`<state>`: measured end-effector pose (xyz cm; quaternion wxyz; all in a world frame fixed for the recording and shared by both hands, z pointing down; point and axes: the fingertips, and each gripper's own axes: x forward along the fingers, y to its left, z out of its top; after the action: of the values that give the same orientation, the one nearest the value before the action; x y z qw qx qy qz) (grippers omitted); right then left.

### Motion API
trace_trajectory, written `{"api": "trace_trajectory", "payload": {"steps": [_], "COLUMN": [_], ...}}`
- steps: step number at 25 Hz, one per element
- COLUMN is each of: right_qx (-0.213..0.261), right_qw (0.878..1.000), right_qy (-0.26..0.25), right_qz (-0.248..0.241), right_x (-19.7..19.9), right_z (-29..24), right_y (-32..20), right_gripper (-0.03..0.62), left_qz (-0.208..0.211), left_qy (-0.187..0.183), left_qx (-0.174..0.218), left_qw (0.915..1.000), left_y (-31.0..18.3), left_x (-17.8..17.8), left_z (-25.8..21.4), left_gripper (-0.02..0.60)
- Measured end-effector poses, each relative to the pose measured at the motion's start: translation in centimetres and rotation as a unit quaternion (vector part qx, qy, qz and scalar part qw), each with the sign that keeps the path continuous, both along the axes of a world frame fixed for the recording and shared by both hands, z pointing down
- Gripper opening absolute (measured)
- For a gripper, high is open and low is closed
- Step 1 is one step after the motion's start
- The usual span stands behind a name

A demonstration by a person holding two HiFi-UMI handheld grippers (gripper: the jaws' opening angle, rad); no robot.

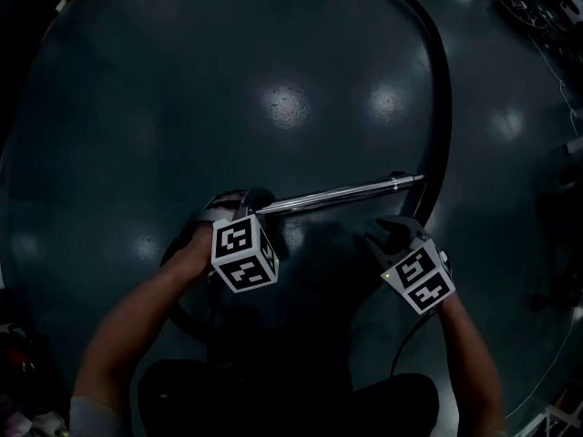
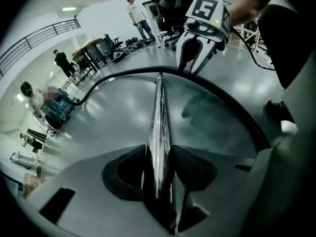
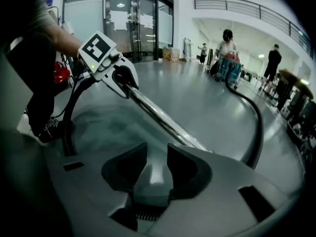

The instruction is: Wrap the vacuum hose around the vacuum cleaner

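A chrome vacuum wand (image 1: 337, 194) lies level above the dark glossy floor. My left gripper (image 1: 244, 203) is shut on its near end; in the left gripper view the wand (image 2: 159, 107) runs straight out from between the pads. A black ribbed hose (image 1: 444, 89) curves from the wand's far end round to the top of the head view. It leads to a teal vacuum cleaner (image 3: 229, 65) far off. My right gripper (image 1: 393, 232) hovers just short of the wand's far end. Its jaws stand apart with nothing between them (image 3: 157, 157), and the wand (image 3: 158, 115) passes beyond them.
Several people stand by the vacuum cleaner and by tables (image 2: 94, 48) with chairs at the hall's edge. Thin cables (image 1: 537, 25) lie at the head view's upper right. A second loop of hose (image 3: 69, 117) hangs beside my shoe (image 3: 47, 127). Glass doors (image 3: 133, 19) stand behind.
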<state>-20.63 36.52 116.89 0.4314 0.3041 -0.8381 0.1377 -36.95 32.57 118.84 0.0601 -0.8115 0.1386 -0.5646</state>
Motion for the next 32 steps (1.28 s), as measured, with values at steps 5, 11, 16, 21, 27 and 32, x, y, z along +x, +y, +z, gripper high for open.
{"api": "trace_trajectory", "payload": {"steps": [5, 11, 16, 21, 27, 32], "right_qx": [0.062, 0.005, -0.014, -0.067, -0.156, -0.186], "right_qw": [0.995, 0.993, 0.982, 0.951, 0.817, 0.723], "right_qy": [-0.020, -0.109, -0.182, -0.251, -0.415, -0.496], "right_qz": [-0.074, -0.035, 0.056, 0.168, 0.368, 0.444], "right_x": [-7.0, -11.8, -14.5, -15.6, -14.9, -15.6], "right_z": [-3.6, -5.6, -11.3, -17.5, -23.5, -28.8], "right_y": [-2.2, -2.1, -3.4, -3.7, -4.0, -3.4], "right_gripper": [0.167, 0.167, 0.196, 0.240, 0.339, 0.337], "left_qz": [-0.020, -0.071, -0.112, -0.139, -0.155, -0.158], "left_qy": [-0.017, -0.001, 0.024, 0.043, 0.084, 0.128], "left_qx": [0.011, 0.033, 0.039, 0.018, 0.006, 0.000], "left_qw": [0.9996, 0.9969, 0.9926, 0.9891, 0.9842, 0.9790], "left_y": [0.8, 0.7, 0.9, 1.8, 4.0, 5.9], "left_x": [-3.3, -6.2, -8.4, -9.3, -6.9, -4.1], "left_z": [-2.0, -6.0, -10.8, -16.6, -24.7, -31.5], "left_gripper": [0.178, 0.178, 0.178, 0.178, 0.178, 0.178]}}
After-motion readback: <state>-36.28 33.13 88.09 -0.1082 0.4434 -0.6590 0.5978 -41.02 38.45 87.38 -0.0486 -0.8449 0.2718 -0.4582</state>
